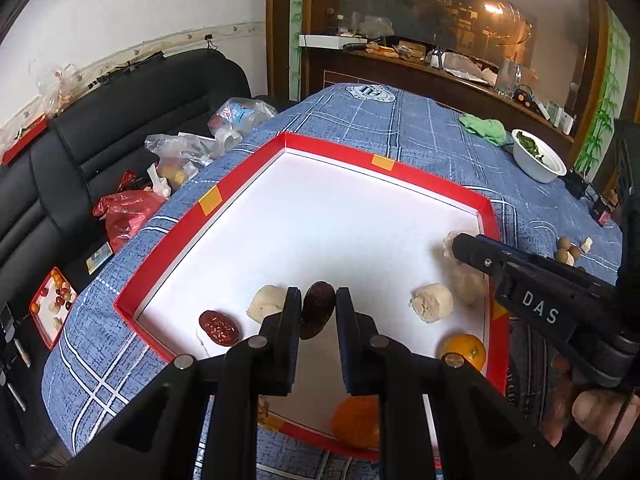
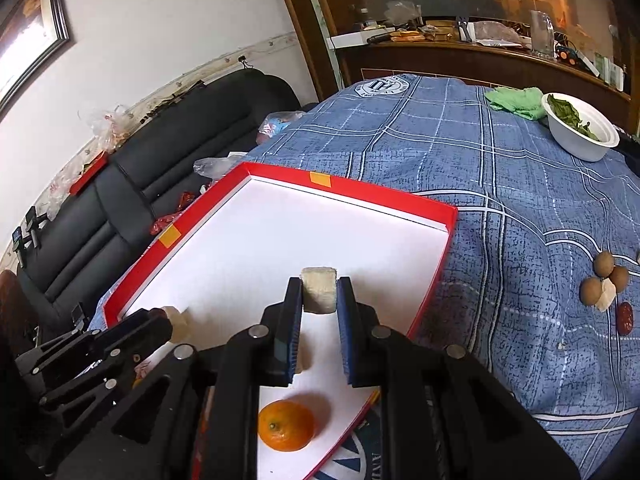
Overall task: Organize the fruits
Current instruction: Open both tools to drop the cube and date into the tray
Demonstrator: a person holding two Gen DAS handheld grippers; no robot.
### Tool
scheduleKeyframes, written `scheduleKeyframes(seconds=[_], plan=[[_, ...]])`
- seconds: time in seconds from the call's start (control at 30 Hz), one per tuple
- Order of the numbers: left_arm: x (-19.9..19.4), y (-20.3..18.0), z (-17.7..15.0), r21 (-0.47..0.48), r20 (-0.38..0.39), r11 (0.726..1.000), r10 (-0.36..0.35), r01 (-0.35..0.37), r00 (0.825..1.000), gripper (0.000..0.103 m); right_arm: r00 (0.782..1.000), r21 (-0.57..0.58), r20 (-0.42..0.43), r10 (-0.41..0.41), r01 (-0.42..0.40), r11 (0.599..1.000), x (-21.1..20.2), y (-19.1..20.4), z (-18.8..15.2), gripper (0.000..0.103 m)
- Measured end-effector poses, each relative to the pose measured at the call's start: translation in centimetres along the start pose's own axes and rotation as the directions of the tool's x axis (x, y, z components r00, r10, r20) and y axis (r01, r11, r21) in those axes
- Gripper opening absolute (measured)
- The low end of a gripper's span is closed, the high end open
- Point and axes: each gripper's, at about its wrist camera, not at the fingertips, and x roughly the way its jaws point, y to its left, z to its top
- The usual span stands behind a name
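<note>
Fruits lie partly in a red-rimmed box lid (image 1: 208, 204) with a white floor, partly on the blue plaid cloth (image 2: 500, 208) that covers the surface. Largest item: the cloth-covered surface, with a black sofa (image 1: 120, 120) beside it on the left carrying plastic bags. The box lid sits toward the sofa side of the cloth.

White bowl (image 2: 580, 136) with green leaves stands far back on the cloth, a green rag (image 2: 516, 102) just beside it.

Left gripper (image 1: 319, 312): fingers closed on a dark red jujube (image 1: 316, 308), held upright between the pads above the lid floor. Right gripper (image 2: 319, 300): fingers closed on a pale, cut banana piece (image 2: 318, 290), also over the lid.

Inside the lid, left wrist view: one orange (image 1: 466, 350) near the right wall, a second orange (image 1: 356, 424) at the near edge, partly hidden by the left gripper. Peeled banana piece (image 1: 432, 303) lies left of the right wall, with a further pale piece (image 1: 468, 288) just behind it. Another banana piece (image 1: 266, 304) lies just left of the left gripper. A second jujube (image 1: 219, 327) lies near the lid's near-left corner, touching nothing that I can make out.

Outside the lid, right wrist view: three brown longans (image 2: 604, 276) clustered on the cloth, a small pale piece (image 2: 606, 300) touching them, and a red jujube (image 2: 625, 318) just below the cluster, well apart from the lid.
</note>
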Motion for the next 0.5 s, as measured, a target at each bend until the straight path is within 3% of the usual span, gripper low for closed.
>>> scheduleKeyframes(seconds=[0.03, 0.1, 0.13, 0.17, 0.23, 0.5], plan=[[0.0, 0.0, 0.0, -0.003, -0.003, 1.000, 0.003, -0.003, 1.000, 0.023, 1.000, -0.001, -0.010, -0.002, 0.002, 1.000, 0.2, 0.0, 0.0, 0.020], [-0.1, 0.3, -0.1, -0.018, -0.006, 1.000, 0.006, -0.006, 1.000, 0.051, 1.000, -0.002, -0.022, -0.011, 0.011, 1.000, 0.6, 0.0, -0.1, 0.020], [-0.5, 0.4, -0.1, -0.027, 0.015, 1.000, 0.006, -0.006, 1.000, 0.053, 1.000, 0.000, -0.022, -0.020, 0.020, 1.000, 0.6, -0.1, -0.2, 0.026], [-0.8, 0.5, -0.1, -0.032, 0.031, 0.999, 0.008, -0.007, 0.999, 0.054, 0.999, 0.005, -0.022, -0.038, 0.038, 0.999, 0.7, -0.2, -0.1, 0.045], [-1.2, 0.6, -0.1, -0.049, 0.048, 0.999, 0.012, -0.010, 0.999, 0.058, 0.999, 0.012, -0.013, -0.038, 0.038, 0.999, 0.3, -0.5, -0.1, 0.060], [-2.1, -3.0, -0.1, 0.001, 0.069, 0.997, -0.079, 0.079, 0.994, 0.060, 0.994, 0.037, 0.088, -0.067, 0.064, 0.997, -5.9, -3.5, -0.9, 0.060]])
